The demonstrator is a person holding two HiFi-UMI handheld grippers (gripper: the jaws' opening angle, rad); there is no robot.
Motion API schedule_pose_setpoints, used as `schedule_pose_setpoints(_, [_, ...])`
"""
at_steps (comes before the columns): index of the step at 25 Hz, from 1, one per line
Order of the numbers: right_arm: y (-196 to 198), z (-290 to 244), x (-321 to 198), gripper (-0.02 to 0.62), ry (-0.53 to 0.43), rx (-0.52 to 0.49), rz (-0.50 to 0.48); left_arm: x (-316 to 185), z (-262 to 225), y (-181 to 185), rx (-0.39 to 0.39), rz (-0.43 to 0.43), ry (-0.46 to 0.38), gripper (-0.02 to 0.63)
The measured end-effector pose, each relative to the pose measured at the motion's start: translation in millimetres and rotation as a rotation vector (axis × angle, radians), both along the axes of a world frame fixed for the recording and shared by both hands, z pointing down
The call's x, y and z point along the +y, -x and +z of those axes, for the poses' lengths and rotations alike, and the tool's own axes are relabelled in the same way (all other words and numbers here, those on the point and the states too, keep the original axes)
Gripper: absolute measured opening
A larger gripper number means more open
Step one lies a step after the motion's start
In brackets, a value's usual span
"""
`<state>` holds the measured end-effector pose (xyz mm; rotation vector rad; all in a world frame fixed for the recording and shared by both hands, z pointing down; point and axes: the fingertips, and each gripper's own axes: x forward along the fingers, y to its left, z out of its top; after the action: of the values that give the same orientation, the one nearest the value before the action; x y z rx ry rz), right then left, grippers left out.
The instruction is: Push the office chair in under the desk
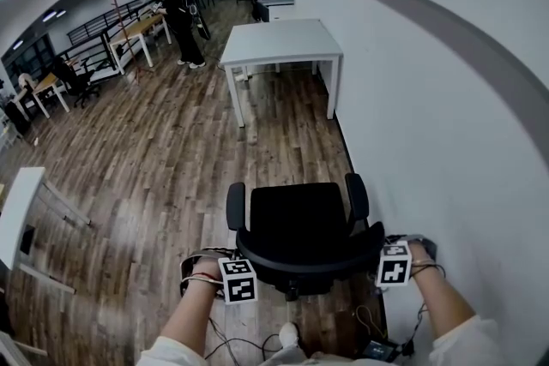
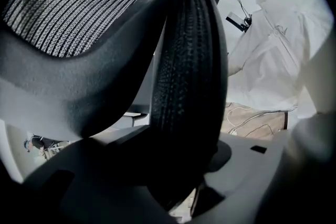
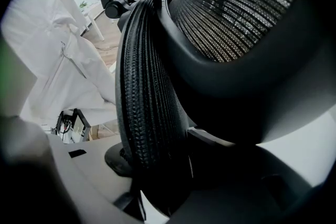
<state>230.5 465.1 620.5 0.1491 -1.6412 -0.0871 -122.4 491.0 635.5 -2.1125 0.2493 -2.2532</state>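
Note:
A black office chair (image 1: 298,229) with a mesh backrest stands on the wood floor right in front of me, its seat facing a white desk (image 1: 283,43) farther off by the wall. My left gripper (image 1: 238,279) sits on the backrest's left top edge and my right gripper (image 1: 394,263) on its right top edge, both pointing down. In the left gripper view the backrest rim (image 2: 184,86) runs down between the jaws of the left gripper (image 2: 178,186), which clamp it. The right gripper view shows the same rim (image 3: 149,92) clamped in the right gripper (image 3: 157,186).
A white wall (image 1: 446,116) runs close along the right of the chair and desk. Another white table (image 1: 19,210) stands at the left. Cables (image 1: 225,345) and a small device (image 1: 377,349) lie on the floor at my feet. A person (image 1: 184,21) stands far off by more desks.

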Motion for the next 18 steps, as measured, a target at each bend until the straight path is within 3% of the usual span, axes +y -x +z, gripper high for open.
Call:
schedule_pose_setpoints(10, [10.9,-3.7,-32.4,0.222,0.001,-0.002,-0.010,-37.0,2.3,7.0,-0.003,0.022,0.010,0.206])
schedule_pose_setpoints(18, [8.4,4.0,-60.3,0.222,-0.006,0.007,0.036,-71.0,3.1,11.9,0.000,0.038,0.001,0.206])
